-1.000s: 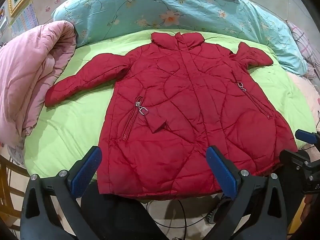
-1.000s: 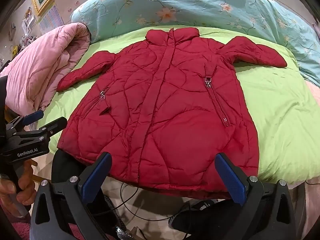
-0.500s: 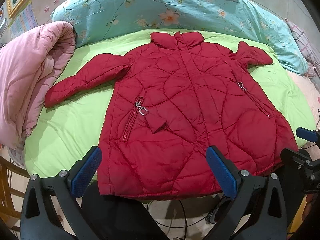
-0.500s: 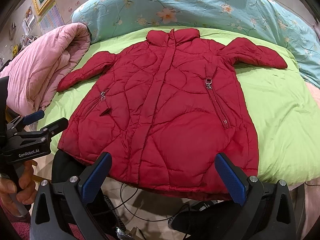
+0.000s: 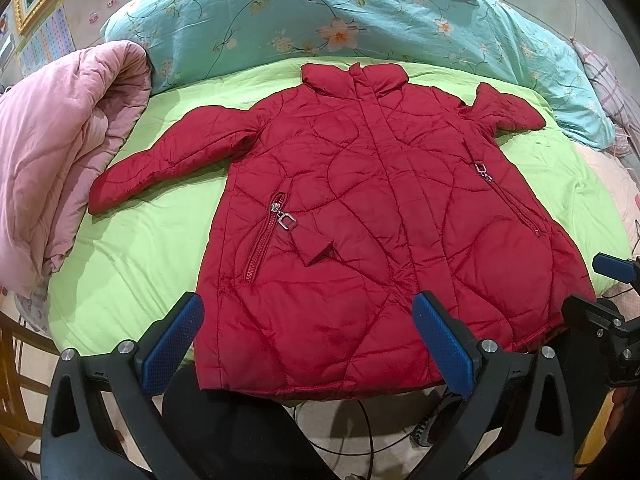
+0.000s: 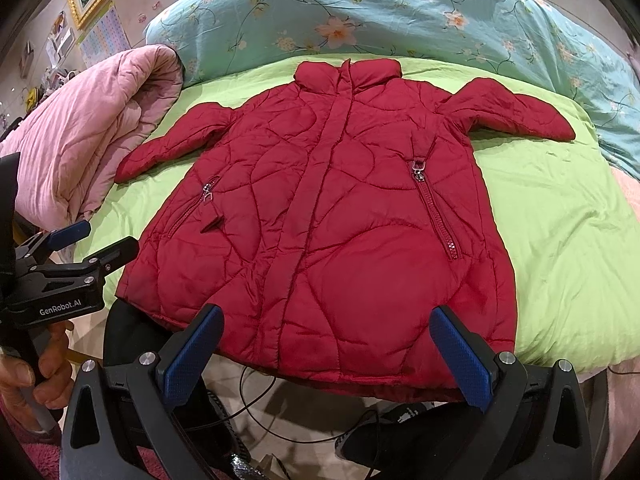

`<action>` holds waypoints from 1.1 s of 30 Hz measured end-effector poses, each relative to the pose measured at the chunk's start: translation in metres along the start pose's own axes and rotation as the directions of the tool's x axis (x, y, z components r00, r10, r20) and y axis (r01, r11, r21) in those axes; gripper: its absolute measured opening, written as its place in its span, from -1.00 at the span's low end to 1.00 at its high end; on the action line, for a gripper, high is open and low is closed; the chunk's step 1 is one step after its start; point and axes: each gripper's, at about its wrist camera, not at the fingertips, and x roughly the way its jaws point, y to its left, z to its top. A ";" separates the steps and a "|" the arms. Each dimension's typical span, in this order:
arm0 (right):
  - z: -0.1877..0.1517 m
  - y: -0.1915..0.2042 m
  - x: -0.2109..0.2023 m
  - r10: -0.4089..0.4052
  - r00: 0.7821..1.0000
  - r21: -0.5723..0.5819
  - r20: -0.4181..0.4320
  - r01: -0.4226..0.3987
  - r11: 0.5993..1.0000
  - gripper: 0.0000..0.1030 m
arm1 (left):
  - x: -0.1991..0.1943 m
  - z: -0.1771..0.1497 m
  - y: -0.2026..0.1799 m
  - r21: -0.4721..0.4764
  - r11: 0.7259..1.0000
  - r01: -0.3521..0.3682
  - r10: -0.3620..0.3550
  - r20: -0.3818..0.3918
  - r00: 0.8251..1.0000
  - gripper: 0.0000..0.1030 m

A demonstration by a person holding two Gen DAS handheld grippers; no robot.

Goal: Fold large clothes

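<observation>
A red quilted jacket (image 5: 360, 216) lies flat and face up on the green bedsheet (image 5: 132, 256), collar at the far side, both sleeves spread out, hem hanging over the near bed edge. It fills the middle of the right wrist view too (image 6: 332, 216). My left gripper (image 5: 308, 338) is open and empty, hovering just short of the hem's left half. My right gripper (image 6: 328, 350) is open and empty, just short of the hem's right half. The left gripper also shows at the left edge of the right wrist view (image 6: 86, 248).
A pink quilted blanket (image 5: 60, 148) is heaped on the bed's left side. A turquoise floral duvet (image 5: 360, 20) lies across the far side. Cables and dark objects (image 6: 280, 420) lie on the floor below the bed edge.
Almost nothing has changed; both grippers stay open and hover before the hem, with only a slight drift of the views.
</observation>
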 end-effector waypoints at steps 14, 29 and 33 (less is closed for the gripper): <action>0.001 0.000 0.000 0.002 1.000 0.004 0.001 -0.002 1.000 1.00 | 0.000 0.000 0.000 -0.001 1.000 0.000 0.000 0.025 1.000 1.00; 0.008 -0.007 0.006 0.016 1.000 0.012 -0.001 -0.016 1.000 1.00 | 0.014 0.011 -0.002 0.021 1.000 -0.016 0.016 0.016 1.000 1.00; 0.012 -0.008 0.008 0.020 1.000 0.017 0.002 -0.020 1.000 1.00 | 0.020 0.015 -0.002 0.015 1.000 -0.014 0.014 0.018 1.000 1.00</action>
